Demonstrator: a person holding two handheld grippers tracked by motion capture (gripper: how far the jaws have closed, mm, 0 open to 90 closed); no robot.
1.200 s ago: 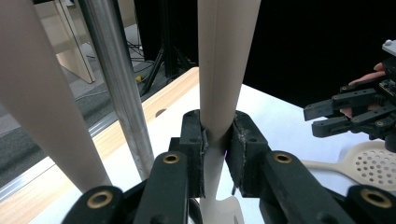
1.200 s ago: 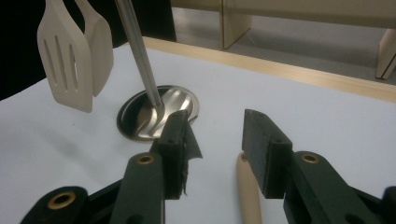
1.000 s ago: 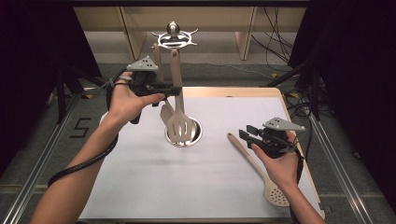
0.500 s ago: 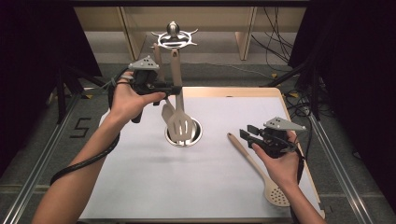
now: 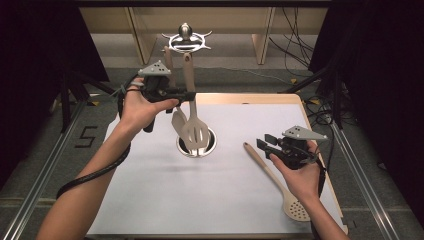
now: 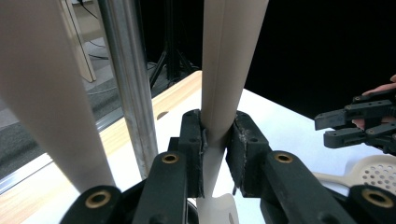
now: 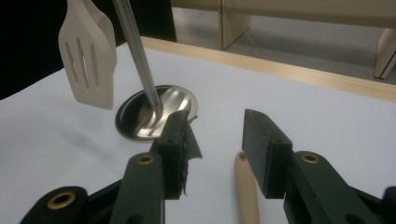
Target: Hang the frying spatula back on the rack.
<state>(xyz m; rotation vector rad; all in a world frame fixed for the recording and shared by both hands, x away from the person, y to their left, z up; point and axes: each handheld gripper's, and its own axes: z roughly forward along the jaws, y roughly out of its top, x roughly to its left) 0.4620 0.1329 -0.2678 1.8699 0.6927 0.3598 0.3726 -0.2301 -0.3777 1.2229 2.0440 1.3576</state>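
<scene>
Beige slotted plastic spatula (image 5: pixel 194 131) hangs from our left tongs (image 5: pixel 187 95), clamped on its handle; our right tongs (image 5: pixel 265 144) gape empty above a perforated wooden spoon (image 5: pixel 272 181).

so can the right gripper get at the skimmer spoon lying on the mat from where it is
Probably yes. The right gripper hovers with open jaws right above the handle of the skimmer spoon, nothing lies between them, and the left gripper is busy off by the utensil stand, clamped on the slotted spatula.
</scene>
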